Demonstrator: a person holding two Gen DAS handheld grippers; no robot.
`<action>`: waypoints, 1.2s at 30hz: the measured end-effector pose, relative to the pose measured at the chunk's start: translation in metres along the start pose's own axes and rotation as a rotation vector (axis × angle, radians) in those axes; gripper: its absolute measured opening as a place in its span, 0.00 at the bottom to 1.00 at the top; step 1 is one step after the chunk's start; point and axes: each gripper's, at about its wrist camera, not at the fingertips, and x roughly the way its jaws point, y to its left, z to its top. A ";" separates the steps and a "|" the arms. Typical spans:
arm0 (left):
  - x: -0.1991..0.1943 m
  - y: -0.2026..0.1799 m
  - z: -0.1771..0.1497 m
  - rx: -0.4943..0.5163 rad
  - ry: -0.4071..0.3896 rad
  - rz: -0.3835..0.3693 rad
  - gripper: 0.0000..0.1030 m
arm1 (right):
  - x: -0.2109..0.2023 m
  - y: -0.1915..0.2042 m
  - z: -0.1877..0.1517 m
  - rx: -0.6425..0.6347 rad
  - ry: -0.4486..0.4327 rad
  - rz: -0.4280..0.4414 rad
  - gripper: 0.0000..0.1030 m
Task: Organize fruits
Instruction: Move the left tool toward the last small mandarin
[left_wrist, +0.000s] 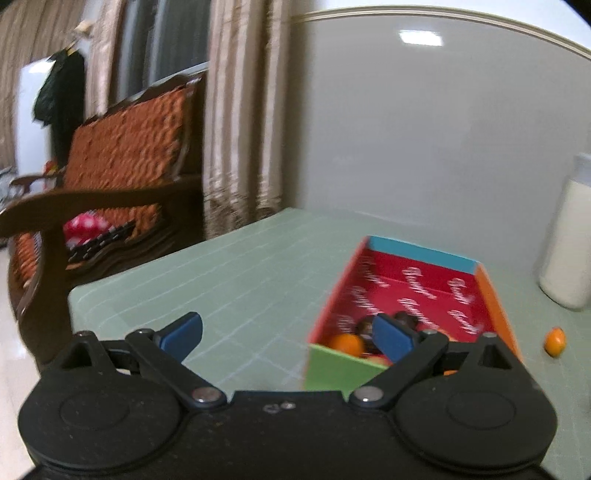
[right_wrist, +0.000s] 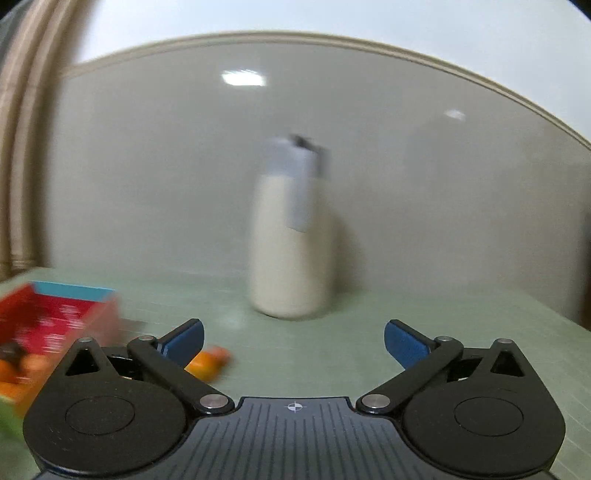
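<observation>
A colourful cardboard box (left_wrist: 424, 291) with a red inside lies on the green mat; it holds an orange fruit (left_wrist: 347, 344) and dark fruits (left_wrist: 365, 326). A small orange fruit (left_wrist: 554, 342) lies loose on the mat to the right of the box. My left gripper (left_wrist: 288, 332) is open and empty, its right finger over the box's near end. In the right wrist view the box (right_wrist: 55, 314) is at the left and the loose orange fruit (right_wrist: 210, 363) lies beside my left fingertip. My right gripper (right_wrist: 293, 341) is open and empty.
A white bottle (right_wrist: 291, 240) stands on the green mat (left_wrist: 221, 280) near the wall; it also shows in the left wrist view (left_wrist: 569, 240). A wooden sofa (left_wrist: 110, 192) with an orange cover stands left of the table, by the curtains.
</observation>
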 end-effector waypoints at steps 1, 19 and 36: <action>-0.001 -0.006 -0.001 0.016 -0.003 -0.010 0.90 | 0.003 -0.008 -0.004 0.018 0.007 -0.043 1.00; -0.023 -0.135 0.005 0.270 0.014 -0.358 0.90 | -0.009 -0.081 -0.015 0.057 -0.063 -0.385 1.00; 0.044 -0.246 -0.017 0.422 0.200 -0.530 0.77 | -0.015 -0.117 -0.017 0.085 -0.079 -0.502 1.00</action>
